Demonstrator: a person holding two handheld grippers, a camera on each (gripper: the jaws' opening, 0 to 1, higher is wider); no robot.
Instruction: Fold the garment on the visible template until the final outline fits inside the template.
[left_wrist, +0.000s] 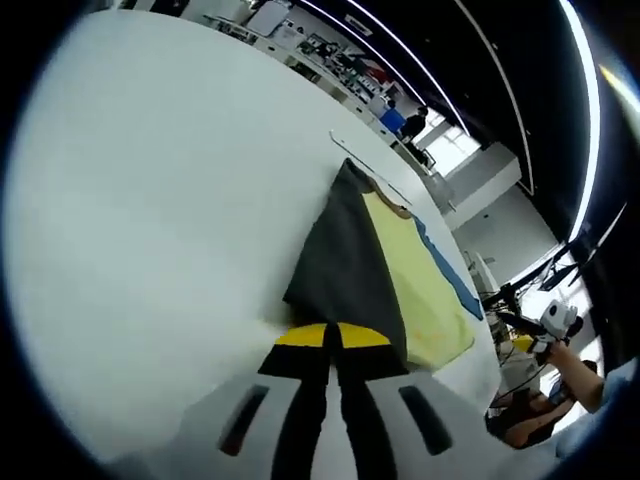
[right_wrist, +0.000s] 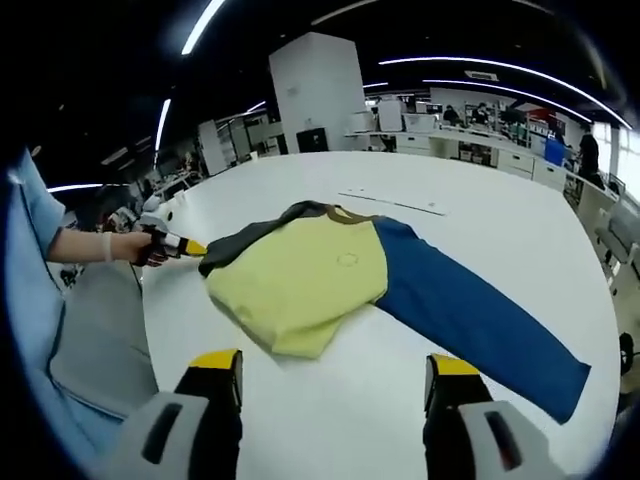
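Observation:
A long-sleeved garment lies on the white table (right_wrist: 300, 180). It has a yellow body (right_wrist: 300, 275), a blue sleeve (right_wrist: 470, 310) stretched out to the right, and a dark grey sleeve (right_wrist: 250, 238) folded towards the left. My left gripper (left_wrist: 332, 335) is shut on the end of the dark grey sleeve (left_wrist: 340, 260); it also shows as the left gripper (right_wrist: 178, 244) in a hand at the table's left edge. My right gripper (right_wrist: 335, 375) is open, above bare table just short of the yellow body. A thin marked line (right_wrist: 390, 203) lies beyond the collar.
A person in a light blue sleeve (right_wrist: 35, 280) stands at the table's left edge. Desks (right_wrist: 480, 135) and a white pillar (right_wrist: 315, 90) stand behind the table. Bare table (left_wrist: 150, 200) spreads left of the garment.

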